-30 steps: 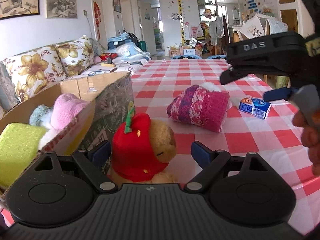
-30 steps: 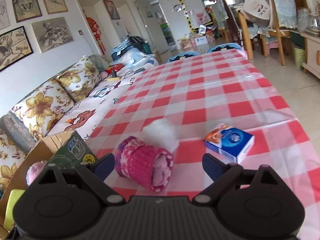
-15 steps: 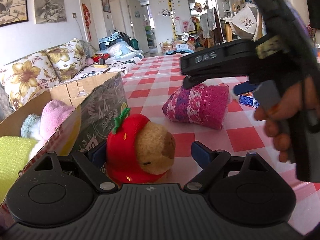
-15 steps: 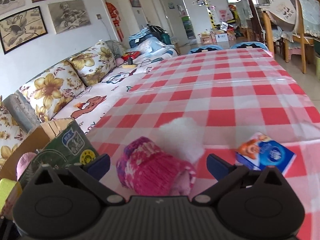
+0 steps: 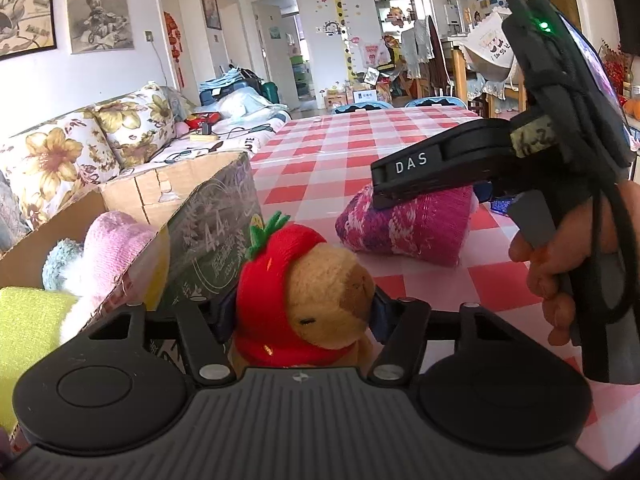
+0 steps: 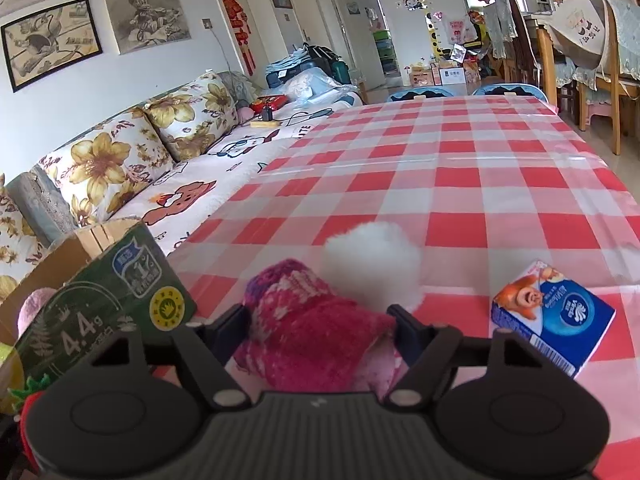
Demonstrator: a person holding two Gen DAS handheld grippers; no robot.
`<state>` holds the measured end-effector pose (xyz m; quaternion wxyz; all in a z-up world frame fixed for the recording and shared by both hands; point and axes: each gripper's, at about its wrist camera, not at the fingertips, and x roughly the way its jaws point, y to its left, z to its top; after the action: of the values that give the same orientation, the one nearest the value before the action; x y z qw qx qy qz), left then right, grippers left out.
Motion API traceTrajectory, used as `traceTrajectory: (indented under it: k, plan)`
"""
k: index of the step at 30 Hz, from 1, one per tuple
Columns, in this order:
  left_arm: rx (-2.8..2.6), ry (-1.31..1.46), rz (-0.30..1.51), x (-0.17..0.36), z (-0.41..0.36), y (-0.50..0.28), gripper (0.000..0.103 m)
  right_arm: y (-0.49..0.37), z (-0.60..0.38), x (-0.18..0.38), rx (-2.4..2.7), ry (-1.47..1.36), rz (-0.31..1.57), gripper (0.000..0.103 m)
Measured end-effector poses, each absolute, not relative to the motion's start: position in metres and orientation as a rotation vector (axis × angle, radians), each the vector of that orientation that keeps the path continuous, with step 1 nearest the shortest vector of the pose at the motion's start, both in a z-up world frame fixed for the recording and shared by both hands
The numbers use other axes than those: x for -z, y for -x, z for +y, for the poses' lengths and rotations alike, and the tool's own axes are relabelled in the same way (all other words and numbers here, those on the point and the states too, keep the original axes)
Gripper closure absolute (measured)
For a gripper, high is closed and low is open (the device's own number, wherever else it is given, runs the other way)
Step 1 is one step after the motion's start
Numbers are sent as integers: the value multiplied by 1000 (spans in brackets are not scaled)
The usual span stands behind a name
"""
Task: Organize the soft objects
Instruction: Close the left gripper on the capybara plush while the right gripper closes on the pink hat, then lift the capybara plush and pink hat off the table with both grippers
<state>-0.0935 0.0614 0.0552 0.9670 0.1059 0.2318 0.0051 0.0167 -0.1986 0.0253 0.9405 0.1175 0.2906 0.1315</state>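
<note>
The left gripper (image 5: 300, 314) is closing on the brown plush capybara in a red strawberry hood (image 5: 308, 292), pads touching it. The right gripper (image 6: 320, 326) is closing on the pink knitted pompom hat (image 6: 312, 336).

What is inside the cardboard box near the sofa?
In the cardboard box lie a pink plush, a blue-grey plush and something yellow-green. The box wall hides whatever lies deeper.

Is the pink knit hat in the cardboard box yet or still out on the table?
Out: the pink knit hat lies on the checked tablecloth, beside the cardboard box.
</note>
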Motion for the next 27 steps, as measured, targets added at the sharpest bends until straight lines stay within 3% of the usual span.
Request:
traceTrajectory:
  k: [7, 27]
  plan:
    - [23, -186, 475, -57, 58, 100, 30, -10, -192, -32, -256, -172, 615, 38]
    - [101, -81, 536, -60, 61, 92, 31, 41, -212, -40, -129, -131, 702, 41]
